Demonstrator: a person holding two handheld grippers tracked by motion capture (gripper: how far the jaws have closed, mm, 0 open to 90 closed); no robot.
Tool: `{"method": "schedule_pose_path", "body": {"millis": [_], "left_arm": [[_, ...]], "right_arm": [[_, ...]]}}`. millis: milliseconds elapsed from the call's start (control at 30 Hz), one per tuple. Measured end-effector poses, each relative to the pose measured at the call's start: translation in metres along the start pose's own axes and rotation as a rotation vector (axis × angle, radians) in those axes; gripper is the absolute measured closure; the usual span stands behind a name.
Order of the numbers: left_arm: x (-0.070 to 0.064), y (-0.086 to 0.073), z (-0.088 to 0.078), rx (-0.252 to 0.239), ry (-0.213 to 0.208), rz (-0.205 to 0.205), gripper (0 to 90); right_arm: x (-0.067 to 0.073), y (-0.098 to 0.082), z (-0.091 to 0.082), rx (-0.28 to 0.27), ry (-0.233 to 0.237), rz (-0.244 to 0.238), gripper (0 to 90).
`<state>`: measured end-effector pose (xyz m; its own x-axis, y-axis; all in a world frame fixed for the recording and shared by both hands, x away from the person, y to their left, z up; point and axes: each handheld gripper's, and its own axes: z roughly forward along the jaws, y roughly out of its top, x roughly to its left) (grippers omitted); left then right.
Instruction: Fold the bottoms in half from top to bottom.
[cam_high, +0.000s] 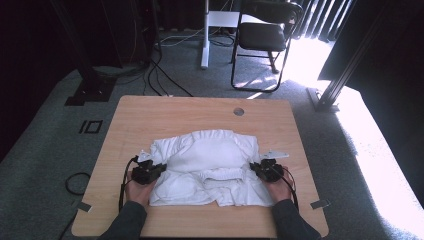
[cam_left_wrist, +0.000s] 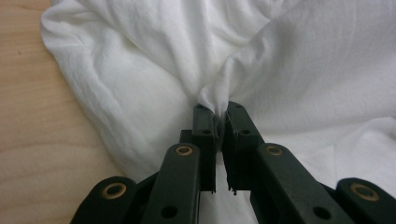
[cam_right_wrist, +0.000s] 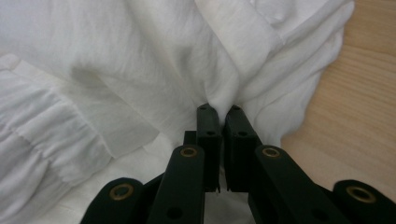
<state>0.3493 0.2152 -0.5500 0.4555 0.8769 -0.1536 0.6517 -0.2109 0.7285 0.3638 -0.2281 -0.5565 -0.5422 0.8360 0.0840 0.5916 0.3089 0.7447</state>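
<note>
White garment (cam_high: 210, 167) lies crumpled in the middle of the bench (cam_high: 150, 115), closer to the person's edge than to the round cable hole (cam_high: 239, 111) at the far edge. It looks part-folded: a puffed upper section and a gathered band across its lower middle.

Left gripper (cam_high: 150, 170) sits at the garment's left edge, right gripper (cam_high: 266, 169) at its right edge. In the left gripper view (cam_left_wrist: 217, 114) the jaws are nearly together and pinch a peak of cloth that rises between the tips. The right gripper view (cam_right_wrist: 219, 112) shows the same: jaws closed down on a fold, fabric drawn into a ridge above them.

Judged step: a two-sided pinch to lift or fold the garment. To do it well: keep both pinches firm, move both hands together at equal height so the cloth hangs even, and lift enough that the lower layers clear the bench before carrying over. Uneven pull would skew the fold.

Hard to make out: how many layers each pinch has taken; whether this is a shirt or a blouse; where the sleeves and collar lie. The garment's underside is hidden. Forearms are cut off at the near edge of the high view.
</note>
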Motion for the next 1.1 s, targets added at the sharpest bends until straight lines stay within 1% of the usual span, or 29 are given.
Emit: {"method": "schedule_pose_path", "body": {"millis": [33, 67, 100, 133, 167, 200, 233, 300, 333, 367, 400, 433, 500, 533, 567, 667, 733, 767, 833, 900, 1000, 1100], "left_arm": [[-0.001, 0.003, 0.002, 0.000, 0.013, 0.011, 85.3], [0.000, 0.004, 0.002, 0.007, 0.016, 0.013, 85.3], [0.000, 0.006, 0.003, 0.012, 0.023, 0.018, 85.3], [0.000, 0.007, 0.004, 0.016, 0.029, 0.023, 85.3], [-0.001, 0.011, 0.005, 0.026, 0.048, 0.043, 85.3], [-0.001, 0.013, 0.005, 0.019, 0.058, 0.049, 85.0], [0.001, 0.014, 0.006, 0.026, 0.059, 0.042, 84.8], [0.002, 0.018, 0.008, 0.050, 0.077, 0.057, 83.8], [0.001, 0.021, 0.007, 0.048, 0.092, 0.065, 83.1], [0.000, 0.023, 0.005, 0.034, 0.096, 0.068, 82.0], [0.000, 0.026, 0.002, 0.026, 0.097, 0.060, 79.9], [0.000, 0.029, -0.001, 0.010, 0.102, 0.058, 76.4], [-0.001, 0.036, -0.011, -0.032, 0.099, 0.052, 69.2], [-0.002, 0.040, -0.017, -0.062, 0.098, 0.049, 63.7], [-0.003, 0.044, -0.023, -0.078, 0.096, 0.049, 60.1], [-0.010, 0.057, -0.038, -0.125, 0.099, 0.077, 53.4], [-0.016, 0.067, -0.044, -0.146, 0.099, 0.108, 51.6], [-0.019, 0.073, -0.046, -0.158, 0.095, 0.115, 50.9], [-0.024, 0.083, -0.047, -0.177, 0.089, 0.133, 50.2], [-0.027, 0.093, -0.046, -0.187, 0.076, 0.139, 49.9], [-0.032, 0.103, -0.039, -0.187, 0.063, 0.150, 49.5], [-0.035, 0.107, -0.027, -0.170, 0.046, 0.152, 49.2]], "right_arm": [[-0.003, 0.002, 0.003, -0.010, 0.006, 0.023, 86.0], [-0.003, 0.002, 0.003, -0.010, 0.006, 0.023, 86.0], [-0.005, 0.004, 0.005, -0.011, 0.008, 0.036, 85.7], [-0.005, 0.004, 0.005, -0.011, 0.008, 0.036, 85.7], [-0.006, 0.005, 0.006, -0.012, 0.006, 0.040, 85.7], [-0.006, 0.006, 0.007, -0.012, 0.000, 0.041, 85.6], [-0.006, 0.007, 0.008, -0.011, -0.002, 0.043, 85.6], [-0.005, 0.008, 0.009, -0.011, -0.006, 0.043, 84.8], [-0.005, 0.009, 0.009, -0.010, -0.006, 0.042, 84.4], [-0.005, 0.010, 0.009, -0.009, -0.006, 0.039, 83.7], [-0.005, 0.011, 0.008, -0.010, -0.005, 0.039, 82.3], [-0.004, 0.012, 0.005, -0.013, -0.005, 0.036, 78.8], [-0.001, 0.015, -0.002, -0.022, -0.007, 0.021, 68.0], [0.000, 0.017, -0.006, -0.032, -0.013, 0.013, 62.7], [0.001, 0.020, -0.011, -0.042, -0.020, 0.010, 58.4], [0.004, 0.032, -0.025, -0.075, -0.033, -0.007, 47.4], [0.006, 0.041, -0.033, -0.104, -0.044, -0.013, 42.8], [0.007, 0.045, -0.035, -0.121, -0.047, -0.009, 41.1], [0.008, 0.054, -0.038, -0.152, -0.045, 0.001, 39.2], [0.009, 0.061, -0.037, -0.166, -0.039, 0.006, 38.2], [0.011, 0.069, -0.031, -0.168, -0.032, 0.010, 38.0], [0.014, 0.074, -0.022, -0.162, -0.025, 0.019, 37.4]]}}
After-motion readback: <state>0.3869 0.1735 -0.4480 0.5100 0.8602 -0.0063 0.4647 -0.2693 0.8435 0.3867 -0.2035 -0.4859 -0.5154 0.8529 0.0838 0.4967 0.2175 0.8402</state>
